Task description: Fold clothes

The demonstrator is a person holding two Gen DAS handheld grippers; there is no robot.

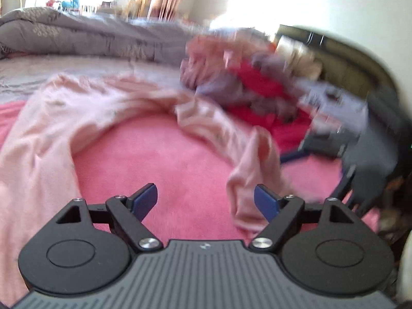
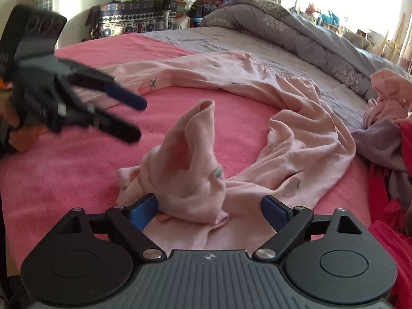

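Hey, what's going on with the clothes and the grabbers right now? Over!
Left gripper open, empty. Right gripper open, bunched end of pink garment between its fingers, ungripped. Garment unfolded on pink blanket. Clothes pile alongside.

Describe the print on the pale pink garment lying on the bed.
Small strawberries with green leaves on the pale pink garment, clearest in the right wrist view.

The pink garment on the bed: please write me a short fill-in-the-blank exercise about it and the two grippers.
1. The pale pink garment lies on a ____ blanket.
2. The print near its edge shows a ____.
3. Both the left gripper and the right gripper are ____.
4. The heap of other clothes lies at the ____ edge of the right wrist view.

Missing words: pink; strawberry; open; right
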